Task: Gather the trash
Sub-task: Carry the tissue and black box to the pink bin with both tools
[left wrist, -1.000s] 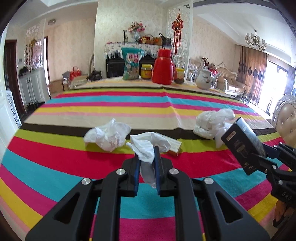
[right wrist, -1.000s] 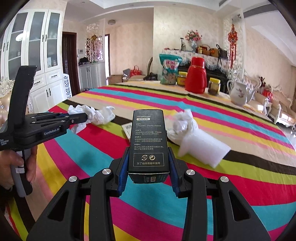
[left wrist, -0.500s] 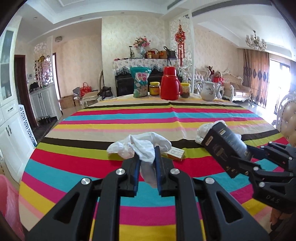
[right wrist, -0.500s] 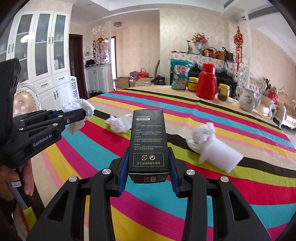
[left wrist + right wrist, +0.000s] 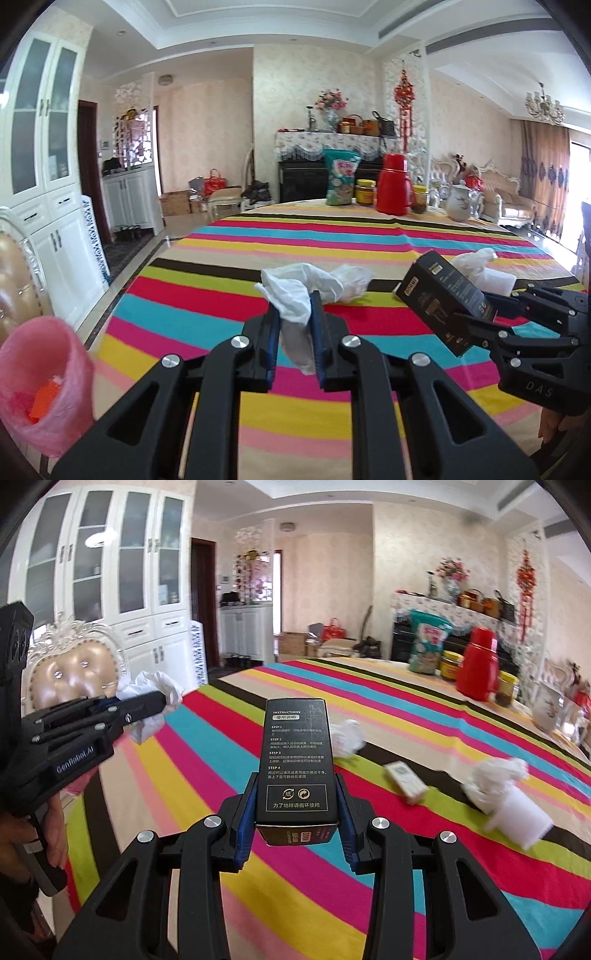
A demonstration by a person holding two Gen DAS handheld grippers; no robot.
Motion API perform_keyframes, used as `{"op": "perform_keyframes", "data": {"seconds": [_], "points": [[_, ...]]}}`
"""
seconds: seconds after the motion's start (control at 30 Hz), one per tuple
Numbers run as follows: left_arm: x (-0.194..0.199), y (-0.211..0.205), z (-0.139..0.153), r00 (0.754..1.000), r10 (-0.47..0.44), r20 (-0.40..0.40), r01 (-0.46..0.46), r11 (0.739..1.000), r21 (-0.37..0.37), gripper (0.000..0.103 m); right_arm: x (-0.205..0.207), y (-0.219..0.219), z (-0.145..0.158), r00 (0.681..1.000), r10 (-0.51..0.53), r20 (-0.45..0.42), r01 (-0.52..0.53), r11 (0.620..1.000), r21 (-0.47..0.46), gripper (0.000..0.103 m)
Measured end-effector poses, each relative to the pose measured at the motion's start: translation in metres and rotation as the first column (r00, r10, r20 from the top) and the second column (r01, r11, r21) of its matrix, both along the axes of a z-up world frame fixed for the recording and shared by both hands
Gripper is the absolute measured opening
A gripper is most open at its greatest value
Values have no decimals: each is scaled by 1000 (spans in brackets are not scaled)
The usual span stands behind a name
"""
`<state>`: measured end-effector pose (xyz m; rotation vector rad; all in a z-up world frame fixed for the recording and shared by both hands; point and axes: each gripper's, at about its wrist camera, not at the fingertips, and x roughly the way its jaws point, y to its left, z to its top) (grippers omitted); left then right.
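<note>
- Two tongs are loaded: my left tongs (image 5: 294, 312) clamp a crumpled white tissue (image 5: 291, 291), and my right tongs (image 5: 297, 797) clamp a black carton (image 5: 297, 760) printed with instructions.
- Compared with half a second ago, both views have swung leftward; the white cabinet (image 5: 110, 565) fills more of the right wrist view, and a cream chair back (image 5: 79, 672) now shows behind the left tongs (image 5: 162, 701).
- Newly in the left wrist view, a pink-lined bin (image 5: 44, 384) stands at the lower left, off the worktop edge; inside I see red and orange scraps, the rest blurred.
- In that same view the right tongs (image 5: 491, 314) hold the carton (image 5: 443, 299) tilted above the striped cloth, to the right of my left tongs.
- Left lying on the worktop (image 5: 406, 716): one tissue wad (image 5: 345, 736) just beyond the carton, a small flat box (image 5: 406, 781) near it, and a second tissue wad (image 5: 495, 779) touching a white cup (image 5: 521, 818) on its side.
- At the far end stand a snack bag (image 5: 341, 177), a yellow-lidded jar (image 5: 365, 192), a red thermos (image 5: 395, 184) and a white teapot (image 5: 460, 203), well apart from the trash.
- Open striped cloth lies below both tongs; the worktop's left edge curves near the bin, with bare floor (image 5: 173, 240) beyond.
</note>
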<state>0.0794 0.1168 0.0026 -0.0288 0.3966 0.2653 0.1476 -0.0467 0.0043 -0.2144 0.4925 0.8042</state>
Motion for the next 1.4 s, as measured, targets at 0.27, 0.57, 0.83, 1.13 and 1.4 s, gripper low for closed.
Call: {"op": "perform_keyframes", "data": {"seconds": [0.27, 0.57, 0.83, 1.13, 1.4], "points": [[-45, 48, -6, 995, 102, -2, -102, 995, -2, 17, -18, 59, 6, 990, 137, -9, -137, 991, 6, 37], [-99, 101, -9, 979, 202, 0, -202, 979, -40, 17, -47, 134, 16, 952, 307, -12, -307, 952, 3, 37], [-153, 165, -13, 941, 339, -8, -339, 939, -50, 17, -69, 203, 16, 901, 430, -49, -430, 903, 10, 37], [-195, 264, -28, 879, 474, -48, -477, 874, -94, 17, -89, 294, 7, 828, 548, -114, -550, 835, 23, 37], [-205, 326, -50, 843, 527, -105, -537, 826, -168, 17, -95, 358, -4, 777, 607, -168, -613, 790, 23, 38]]}}
